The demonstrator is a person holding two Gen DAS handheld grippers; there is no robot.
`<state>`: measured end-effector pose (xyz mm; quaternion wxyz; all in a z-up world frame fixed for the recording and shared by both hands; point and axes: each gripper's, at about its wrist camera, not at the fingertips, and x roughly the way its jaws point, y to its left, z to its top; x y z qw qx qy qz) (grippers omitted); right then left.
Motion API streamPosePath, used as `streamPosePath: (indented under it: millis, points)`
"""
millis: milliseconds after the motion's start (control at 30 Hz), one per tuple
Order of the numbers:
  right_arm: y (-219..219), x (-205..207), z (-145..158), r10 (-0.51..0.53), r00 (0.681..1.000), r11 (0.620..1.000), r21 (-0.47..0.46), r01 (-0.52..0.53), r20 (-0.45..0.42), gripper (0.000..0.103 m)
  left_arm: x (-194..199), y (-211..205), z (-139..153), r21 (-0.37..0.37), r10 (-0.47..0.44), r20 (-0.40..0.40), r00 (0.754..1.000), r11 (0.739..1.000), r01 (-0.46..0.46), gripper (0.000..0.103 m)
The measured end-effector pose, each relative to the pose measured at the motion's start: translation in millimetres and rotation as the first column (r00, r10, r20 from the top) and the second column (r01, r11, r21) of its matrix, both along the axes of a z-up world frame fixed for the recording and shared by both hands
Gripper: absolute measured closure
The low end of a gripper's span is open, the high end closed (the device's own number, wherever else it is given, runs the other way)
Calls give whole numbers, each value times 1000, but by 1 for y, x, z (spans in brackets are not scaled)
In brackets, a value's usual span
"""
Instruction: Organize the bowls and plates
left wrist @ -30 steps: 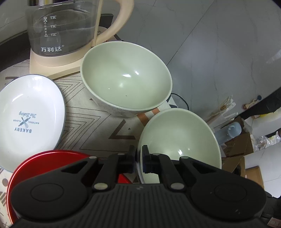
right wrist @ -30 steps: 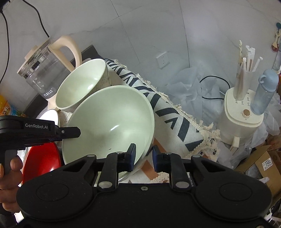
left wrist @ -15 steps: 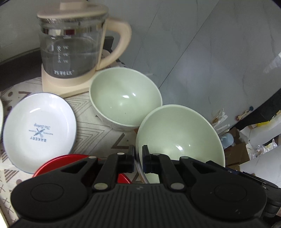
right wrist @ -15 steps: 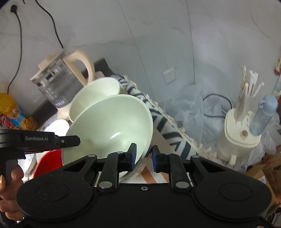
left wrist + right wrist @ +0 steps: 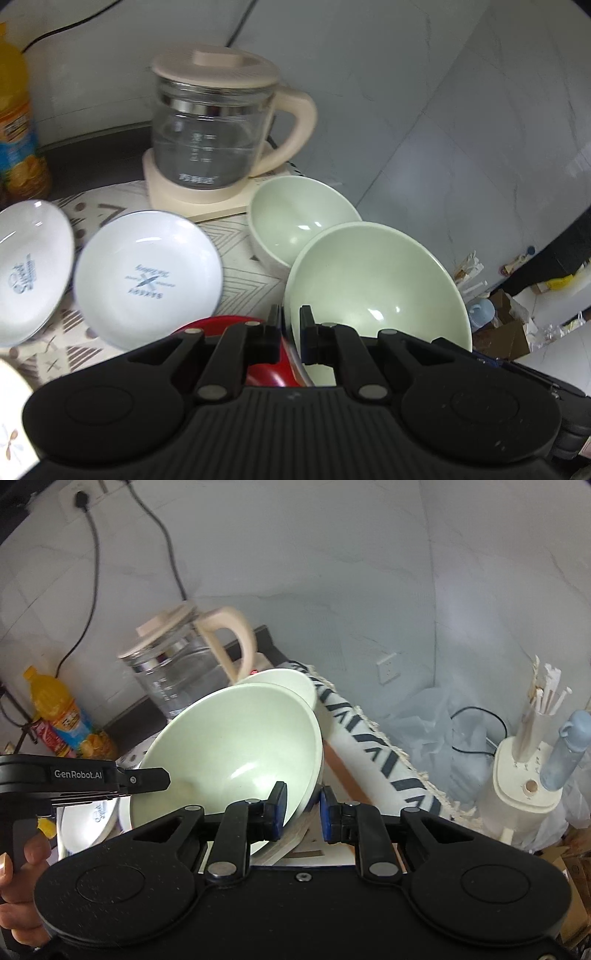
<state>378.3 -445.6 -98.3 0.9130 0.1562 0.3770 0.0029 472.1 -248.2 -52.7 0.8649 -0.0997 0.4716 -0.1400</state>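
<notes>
A large pale green bowl [image 5: 373, 288] hangs tilted above the table, held by both grippers. My left gripper [image 5: 291, 321] is shut on its left rim, and the right gripper [image 5: 302, 808] is shut on the right rim of the same large green bowl [image 5: 229, 753]. The left gripper [image 5: 162, 779] and the hand [image 5: 18, 886] holding it show in the right wrist view. A second green bowl [image 5: 295, 225] stands on the cloth behind. Two white plates [image 5: 147, 273] [image 5: 29, 269] lie to the left. A red plate [image 5: 266, 369] lies under my left gripper.
A glass kettle [image 5: 210, 136] on a cream base stands at the back by the wall, with an orange drink bottle [image 5: 18, 122] to its left. The patterned tablecloth [image 5: 369, 738] hangs over the right table edge. Beyond it are a cream appliance [image 5: 524, 786] and a blue bottle [image 5: 569, 749].
Both grippers have risen with the large green bowl between them. The plates, second bowl and kettle now sit lower and smaller in both views.
</notes>
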Motion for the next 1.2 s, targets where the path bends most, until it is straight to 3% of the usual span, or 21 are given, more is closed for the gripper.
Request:
streamPosePath:
  millis: [567,1200]
  points:
    - [58,-8,8,109,994,994,-13,-109,-15,84,-39,55,4,7,100,-18,995,995,-100,97]
    - [85,-14,-23,152,985,984,-76,-158,-83,86,-60,75,-49,-27,163,-130,978,985,-168,96]
